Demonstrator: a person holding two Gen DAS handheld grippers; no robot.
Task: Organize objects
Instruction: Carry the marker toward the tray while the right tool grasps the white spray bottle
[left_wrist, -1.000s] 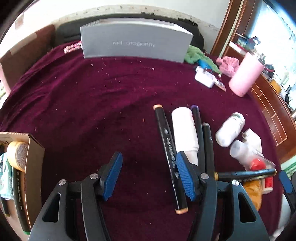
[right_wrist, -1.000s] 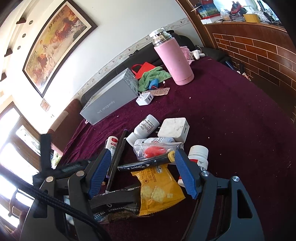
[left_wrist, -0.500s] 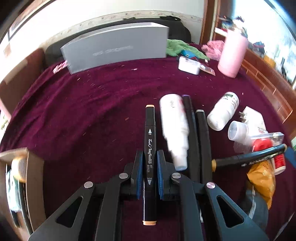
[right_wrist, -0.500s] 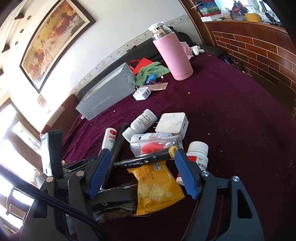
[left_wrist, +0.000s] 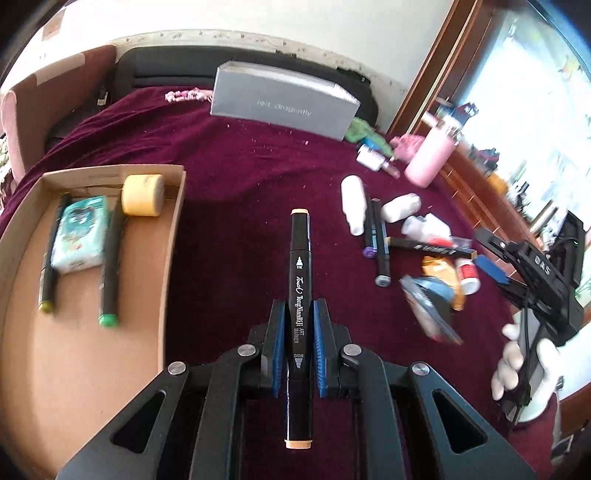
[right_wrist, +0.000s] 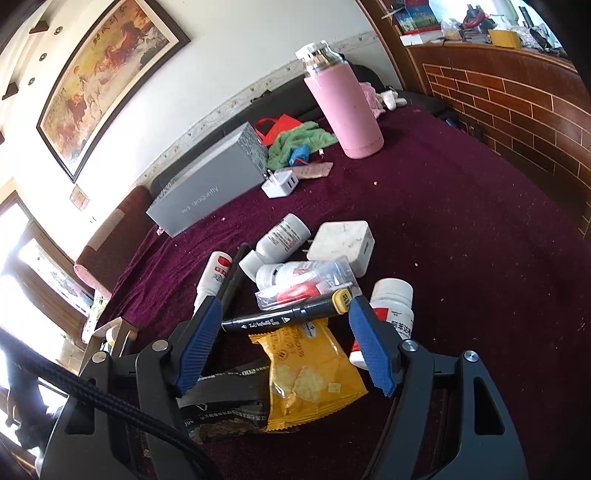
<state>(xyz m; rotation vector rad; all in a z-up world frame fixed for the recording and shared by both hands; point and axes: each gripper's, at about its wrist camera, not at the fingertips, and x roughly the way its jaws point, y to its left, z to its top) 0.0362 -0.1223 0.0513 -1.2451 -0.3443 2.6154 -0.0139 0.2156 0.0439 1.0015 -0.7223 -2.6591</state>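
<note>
Left hand-held gripper (left_wrist: 298, 341): my blue pads are clamped on a black art marker (left_wrist: 300, 280), gripping it near its lower half.
Black art marker: it runs straight ahead along my fingers, one tan cap out in front, the other tan cap back toward me; it is lifted above the maroon cloth (left_wrist: 236, 221).
Cardboard tray (left_wrist: 173, 236): ahead and to the left of my left hand-held gripper, lying on the cloth.
In the tray: two dark markers (left_wrist: 110, 258) lying lengthwise, a teal tissue pack (left_wrist: 82, 234) between them, and a yellow tape roll (left_wrist: 143, 195) at the far end.
Right hand-held gripper (right_wrist: 288, 345): my jaws stand wide, nothing pressed between the pads.
Between my right fingers: a black marker with a yellow cap (right_wrist: 288, 315) lies crosswise just ahead of the pads, and a yellow snack packet (right_wrist: 308, 373) lies under and nearer to me; neither is touched.
Just past that marker: a clear bag with red contents (right_wrist: 308, 286), white bottles (right_wrist: 282, 236) and a white charger block (right_wrist: 343, 245).
Beside my right finger: a white jar with a red label (right_wrist: 393, 304).
Far ahead: a pink flask (right_wrist: 343, 107) standing upright, and a grey box (right_wrist: 210, 195) on its side to its left.
My right hand (left_wrist: 524, 365): white-gloved, seen from the left camera.
</note>
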